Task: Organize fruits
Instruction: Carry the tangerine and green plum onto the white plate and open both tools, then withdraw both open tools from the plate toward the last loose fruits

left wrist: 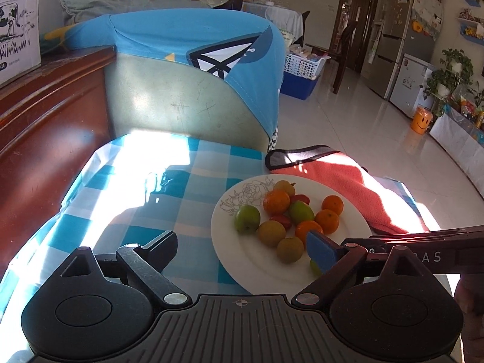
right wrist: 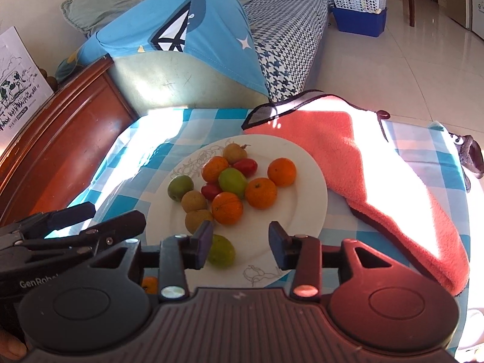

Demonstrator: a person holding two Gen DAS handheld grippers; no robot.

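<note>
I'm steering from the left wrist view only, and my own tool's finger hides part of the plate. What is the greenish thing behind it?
Observer: A whole green fruit, lying on the plate near its close rim.
Operator: Is the right tool gripping anything?
Observer: No. The right tool is open over the plate with nothing between its fingers; the green fruit lies beside one finger.
Operator: Any fruit off the plate?
Observer: One small orange fruit shows under the right tool, apparently just outside the rim on the checked cloth.
</note>
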